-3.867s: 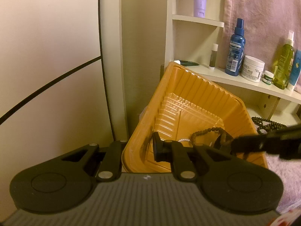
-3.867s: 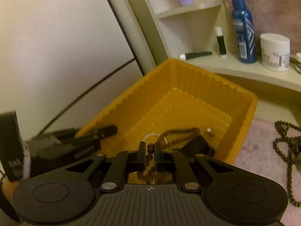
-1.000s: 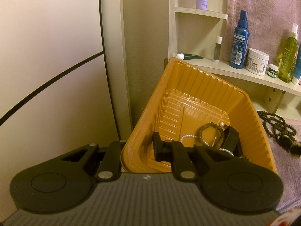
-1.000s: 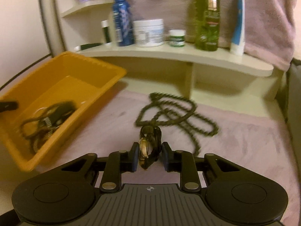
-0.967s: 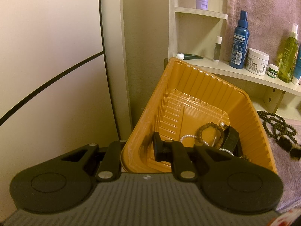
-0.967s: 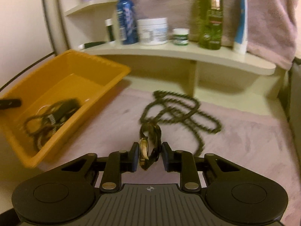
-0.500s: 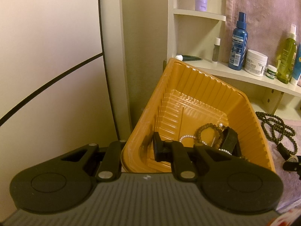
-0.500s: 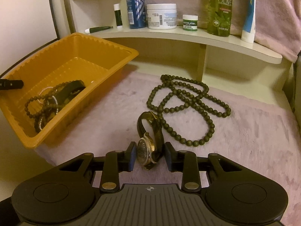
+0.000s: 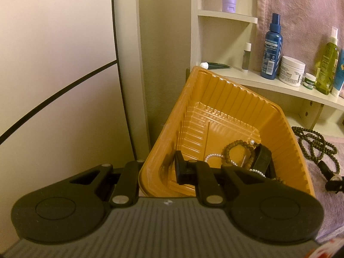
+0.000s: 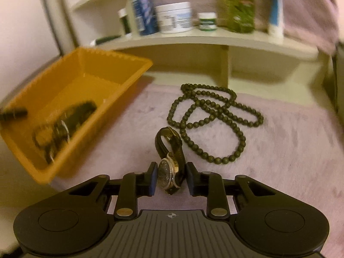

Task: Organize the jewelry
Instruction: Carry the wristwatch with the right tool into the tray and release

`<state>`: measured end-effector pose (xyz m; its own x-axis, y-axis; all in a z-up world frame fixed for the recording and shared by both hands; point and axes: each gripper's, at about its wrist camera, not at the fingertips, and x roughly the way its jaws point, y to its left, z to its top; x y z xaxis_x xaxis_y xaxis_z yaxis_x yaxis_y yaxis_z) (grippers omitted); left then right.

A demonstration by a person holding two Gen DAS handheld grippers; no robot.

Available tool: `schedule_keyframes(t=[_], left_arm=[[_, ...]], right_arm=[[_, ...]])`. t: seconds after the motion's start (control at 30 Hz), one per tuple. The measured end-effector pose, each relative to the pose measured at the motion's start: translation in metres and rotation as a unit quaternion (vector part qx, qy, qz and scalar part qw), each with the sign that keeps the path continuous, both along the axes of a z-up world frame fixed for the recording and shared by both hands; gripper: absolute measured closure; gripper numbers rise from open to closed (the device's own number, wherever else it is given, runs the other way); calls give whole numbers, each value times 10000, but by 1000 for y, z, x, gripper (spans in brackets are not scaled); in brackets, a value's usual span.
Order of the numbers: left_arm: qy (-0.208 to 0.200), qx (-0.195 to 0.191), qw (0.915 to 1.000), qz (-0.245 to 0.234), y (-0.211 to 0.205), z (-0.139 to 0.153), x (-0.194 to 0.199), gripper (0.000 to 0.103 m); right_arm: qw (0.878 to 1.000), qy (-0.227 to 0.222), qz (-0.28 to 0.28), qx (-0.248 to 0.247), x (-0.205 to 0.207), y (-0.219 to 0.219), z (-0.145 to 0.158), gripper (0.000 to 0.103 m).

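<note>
Right tongs (image 10: pixel 169 179) have just been closing around the wristwatch (image 10: pixel 171 167) on the pink mat (image 10: pixel 279 150) — pads not yet touching. Left tongs (image 9: pixel 159 169) clamp the yellow tray (image 9: pixel 236 99) rim. Next: pinch, then carry it into the tray.

White jar (image 9: pixel 291 71) label reads roughly "CREAM"; other bottle labels stay too blurred.

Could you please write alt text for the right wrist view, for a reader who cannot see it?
A wristwatch stands on a pink cloth between the right hand-held gripper pads. Dark beads lie beyond it, an orange tray of jewelry to the left.
</note>
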<state>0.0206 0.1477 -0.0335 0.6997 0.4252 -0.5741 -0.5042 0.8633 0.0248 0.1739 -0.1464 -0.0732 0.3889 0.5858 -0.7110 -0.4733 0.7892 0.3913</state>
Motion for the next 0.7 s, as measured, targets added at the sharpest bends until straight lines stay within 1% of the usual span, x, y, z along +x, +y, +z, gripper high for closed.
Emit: schedule_keyframes(t=[0.07, 0.17, 0.27, 0.37, 0.53, 0.7], left_arm=[[-5, 0, 10000, -10, 0, 0, 0, 90], [-4, -1, 10000, -11, 0, 1, 0, 90], [0, -5, 10000, -19, -1, 1, 0, 90], [-4, -3, 10000, -31, -1, 2, 0, 90], [-19, -22, 10000, -46, -1, 3, 0, 90], [-31, -40, 10000, -57, -1, 4, -1, 90]], right_arm=[[9988, 240, -170, 382, 6, -5, 6, 75], [9964, 286, -168, 774, 10, -4, 21, 75], [9936, 300, -13, 1085, 13, 8, 36, 75], [9900, 371, 266, 1334, 13, 28, 46, 75], [9862, 423, 816, 1376, 7, 76, 49, 75], [9830, 382, 1338, 1200, -7, 124, 45, 75]])
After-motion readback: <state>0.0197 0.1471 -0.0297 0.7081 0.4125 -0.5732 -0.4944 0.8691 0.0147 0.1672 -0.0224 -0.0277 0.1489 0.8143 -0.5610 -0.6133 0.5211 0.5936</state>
